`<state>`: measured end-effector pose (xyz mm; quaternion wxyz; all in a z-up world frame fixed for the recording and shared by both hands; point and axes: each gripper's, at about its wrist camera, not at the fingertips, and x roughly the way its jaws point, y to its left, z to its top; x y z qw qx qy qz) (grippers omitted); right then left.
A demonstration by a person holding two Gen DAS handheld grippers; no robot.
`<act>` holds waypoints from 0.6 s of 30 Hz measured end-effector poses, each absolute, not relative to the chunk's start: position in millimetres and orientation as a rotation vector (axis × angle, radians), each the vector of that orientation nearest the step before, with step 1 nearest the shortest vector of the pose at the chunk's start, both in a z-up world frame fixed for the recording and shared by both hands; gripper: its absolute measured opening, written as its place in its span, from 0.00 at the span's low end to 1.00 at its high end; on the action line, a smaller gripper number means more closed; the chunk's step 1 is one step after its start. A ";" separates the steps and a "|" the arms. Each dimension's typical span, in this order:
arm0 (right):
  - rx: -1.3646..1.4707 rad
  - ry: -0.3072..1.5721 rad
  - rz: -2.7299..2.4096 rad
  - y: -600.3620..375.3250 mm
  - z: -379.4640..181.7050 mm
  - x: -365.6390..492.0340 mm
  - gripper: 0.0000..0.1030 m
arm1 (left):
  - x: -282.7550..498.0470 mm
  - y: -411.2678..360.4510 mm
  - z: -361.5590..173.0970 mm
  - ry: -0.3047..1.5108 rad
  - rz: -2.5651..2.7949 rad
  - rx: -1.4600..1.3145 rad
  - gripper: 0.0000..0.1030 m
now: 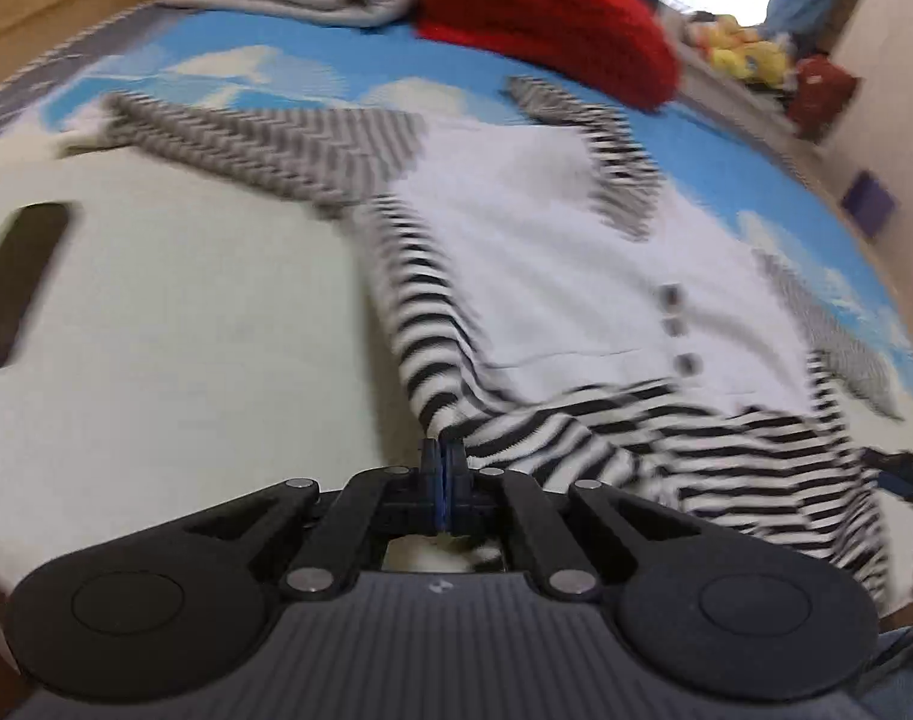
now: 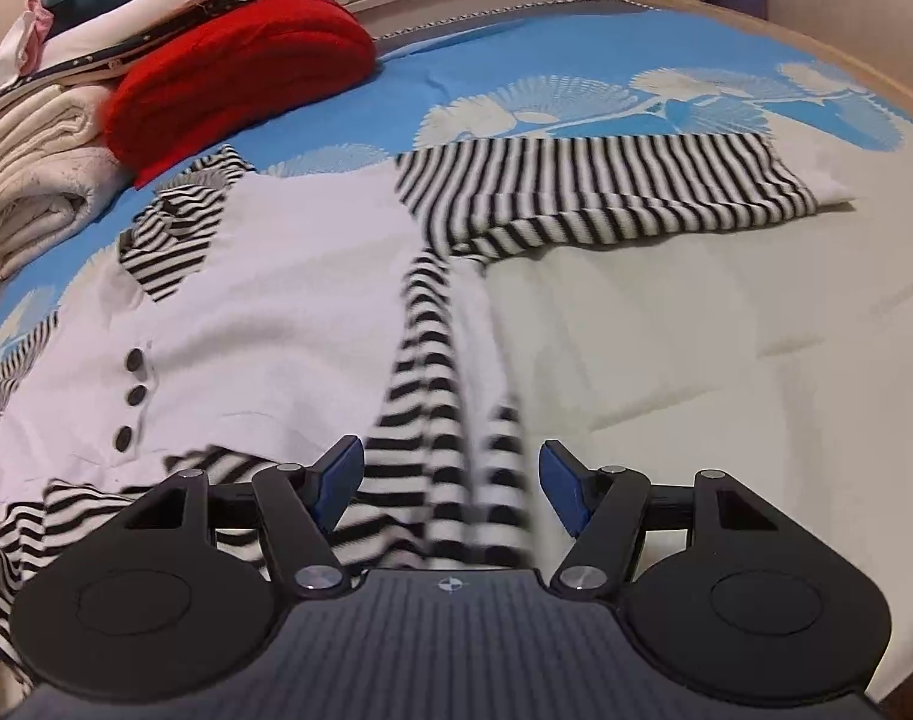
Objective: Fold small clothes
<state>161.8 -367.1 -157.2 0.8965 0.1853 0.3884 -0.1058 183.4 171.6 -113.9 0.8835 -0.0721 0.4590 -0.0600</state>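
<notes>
Nearest in the left wrist view, the left gripper (image 1: 443, 461) has its jaws pressed tight together, pinching a fold of the striped hem of the small garment (image 1: 552, 276), and the fabric pulls up in a taut ridge from the fingertips toward the far left sleeve. That view is smeared with blur, so the stripes and the three dark buttons (image 1: 678, 330) are hard to read, and at the right edge only a sliver of the right gripper (image 1: 903, 474) is visible, cut off. Over in the right wrist view, the right gripper (image 2: 450, 483) stands with its blue pads (image 2: 339, 480) wide apart, striped cloth lying between them, and neither pad visibly presses on it. The garment's near hem is hidden under the gripper body. Just beyond, the white front of the garment (image 2: 276, 312) spreads flat on the bed cover (image 2: 696, 360), one striped sleeve (image 2: 606, 186) stretched out to the far right. Farther back on the left sit a red knit (image 2: 240, 66) and a stack of folded clothes (image 2: 42, 162).
</notes>
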 end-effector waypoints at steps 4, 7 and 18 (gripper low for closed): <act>0.427 0.809 -0.242 -382.9 -159.3 153.3 0.65 | 172.5 190.8 -134.8 1.032 -0.076 -0.145 0.00; 0.476 0.815 -0.258 -393.0 -161.3 145.8 0.65 | 168.9 188.9 -145.4 1.039 -0.109 -0.176 0.01; 0.561 0.833 0.052 -359.6 -150.1 125.1 0.83 | 184.1 184.1 -132.6 0.975 -0.216 -0.538 0.83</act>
